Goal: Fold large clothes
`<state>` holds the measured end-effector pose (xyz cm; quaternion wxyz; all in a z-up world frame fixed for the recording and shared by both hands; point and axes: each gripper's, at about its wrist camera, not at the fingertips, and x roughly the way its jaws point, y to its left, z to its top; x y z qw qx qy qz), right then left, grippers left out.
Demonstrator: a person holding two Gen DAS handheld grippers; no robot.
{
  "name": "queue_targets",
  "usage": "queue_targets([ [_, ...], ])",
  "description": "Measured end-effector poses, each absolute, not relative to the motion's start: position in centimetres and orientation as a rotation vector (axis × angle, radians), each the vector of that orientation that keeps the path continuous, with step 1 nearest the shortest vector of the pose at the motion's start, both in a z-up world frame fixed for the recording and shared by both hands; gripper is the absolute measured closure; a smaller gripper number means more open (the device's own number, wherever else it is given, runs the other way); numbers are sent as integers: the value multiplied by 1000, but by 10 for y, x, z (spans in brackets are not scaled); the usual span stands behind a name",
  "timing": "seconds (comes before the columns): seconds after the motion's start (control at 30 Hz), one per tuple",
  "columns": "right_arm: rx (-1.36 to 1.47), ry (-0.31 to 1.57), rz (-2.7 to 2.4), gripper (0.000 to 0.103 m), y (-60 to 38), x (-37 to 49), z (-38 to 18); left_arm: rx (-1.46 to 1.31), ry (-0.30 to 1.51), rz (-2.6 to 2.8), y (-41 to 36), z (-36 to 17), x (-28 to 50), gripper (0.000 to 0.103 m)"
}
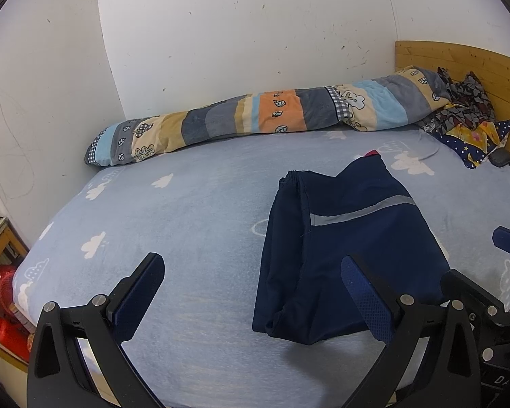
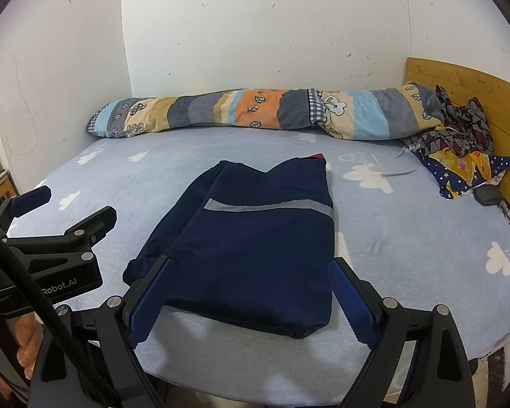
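Note:
A folded navy garment [image 1: 343, 244] with a grey reflective stripe lies flat on the light blue bed sheet [image 1: 193, 224]; it also shows in the right wrist view [image 2: 255, 251]. My left gripper [image 1: 251, 292] is open and empty, hovering above the sheet just left of the garment's near edge. My right gripper [image 2: 251, 292] is open and empty, held over the garment's near edge. The left gripper [image 2: 64, 210] shows at the left of the right wrist view.
A rolled striped quilt [image 1: 261, 115] lies along the white wall. Patterned clothes [image 1: 469, 115] are piled by the wooden headboard [image 1: 459, 61] at the right. Red items [image 1: 3, 306] sit beside the bed at the left. The sheet's front edge [image 2: 255, 391] is close below.

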<state>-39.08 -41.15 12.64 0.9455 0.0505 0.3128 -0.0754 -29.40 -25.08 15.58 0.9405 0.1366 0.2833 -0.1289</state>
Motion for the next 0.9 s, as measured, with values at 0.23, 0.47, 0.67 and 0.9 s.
queue_targets([
  [0.23, 104, 637, -155, 9, -411, -391, 127, 281, 577, -264, -248, 156, -293, 0],
  [0.47, 105, 637, -155, 9, -412, -391, 127, 284, 576, -261, -248, 156, -293, 0],
  [0.67, 106, 636, -158, 9, -414, -392, 127, 283, 580, -262, -247, 156, -292, 0],
  [0.9, 119, 629, -166, 9, -415, -394, 130, 232, 629, -276, -234, 158, -285, 0],
])
